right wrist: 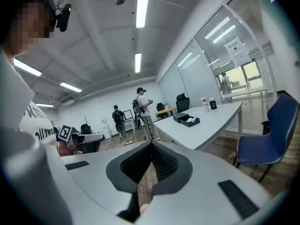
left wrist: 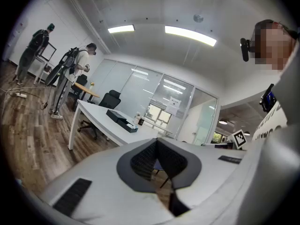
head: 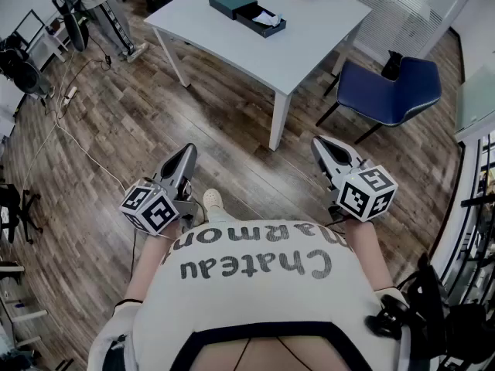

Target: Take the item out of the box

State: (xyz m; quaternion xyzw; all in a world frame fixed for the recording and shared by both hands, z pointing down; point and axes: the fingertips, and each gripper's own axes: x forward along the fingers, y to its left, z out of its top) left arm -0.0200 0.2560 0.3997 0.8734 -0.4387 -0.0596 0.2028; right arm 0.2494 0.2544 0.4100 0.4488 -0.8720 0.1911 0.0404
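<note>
Head view: both claws are held close to the body, and the table (head: 309, 41) is far ahead across the wood floor.
Left gripper (head: 186, 154): jaws together, nothing between them.
Right gripper (head: 325, 147): pressed shut, empty too.
Box (head: 232, 2): dark, on the table's far left part, well apart from both claws and lying ahead between them.
Long axis: far left to near right.
Nearer hand: too close to call.
Contents: the tray (head: 255, 23) is slid out at the near-right end, with the white item (head: 267, 18) inside.
Next move: likely an approach first.
</note>
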